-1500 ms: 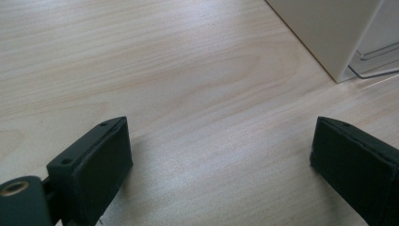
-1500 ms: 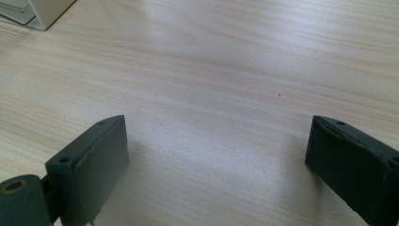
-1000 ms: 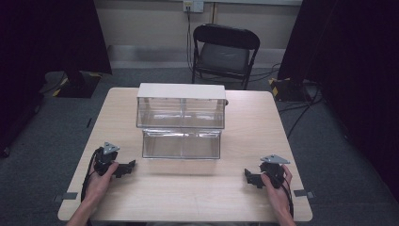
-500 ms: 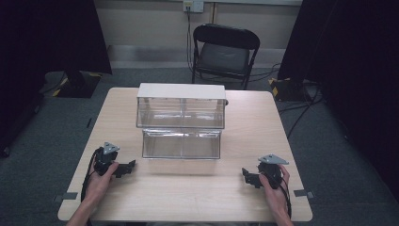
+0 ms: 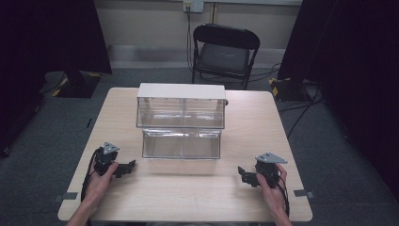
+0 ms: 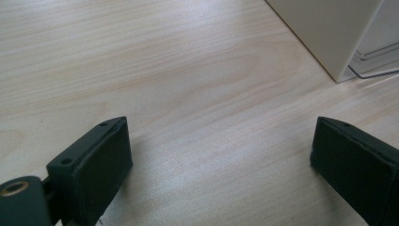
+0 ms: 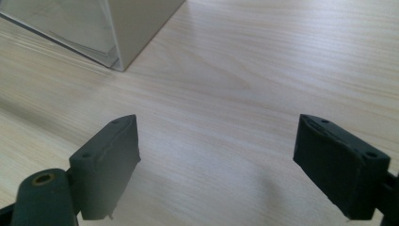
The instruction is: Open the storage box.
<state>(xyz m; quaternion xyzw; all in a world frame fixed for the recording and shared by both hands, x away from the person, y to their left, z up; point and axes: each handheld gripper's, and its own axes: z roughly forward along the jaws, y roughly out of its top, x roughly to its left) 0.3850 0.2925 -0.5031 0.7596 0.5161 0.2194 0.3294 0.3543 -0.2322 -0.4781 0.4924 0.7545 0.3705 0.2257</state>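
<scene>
The left hand-held gripper [image 5: 123, 168] sits low at the lower left of the high view, its black jaws spread wide apart with nothing between them, resting on or just above the pale wooden tabletop [image 5: 197, 193]. The right hand-held gripper [image 5: 246, 175] mirrors it at the lower right, jaws likewise wide apart and empty. Between and beyond them, at the centre of the frame, stands the clear plastic two-tier drawer cabinet with a white top [image 5: 181, 120], its lower tier stepped forward towards the person. In the left gripper view a white corner of the cabinet [image 6: 329, 33] shows at the upper right; in the right gripper view it [image 7: 136, 23] lies at the upper left. Both grippers are well apart from it. The cabinet looks light and its walls slick, so a one-sided push or an off-centre pinch would likely skid it across the smooth wood or tip it backwards. A black folding chair [image 5: 225, 52] stands beyond the table.
</scene>
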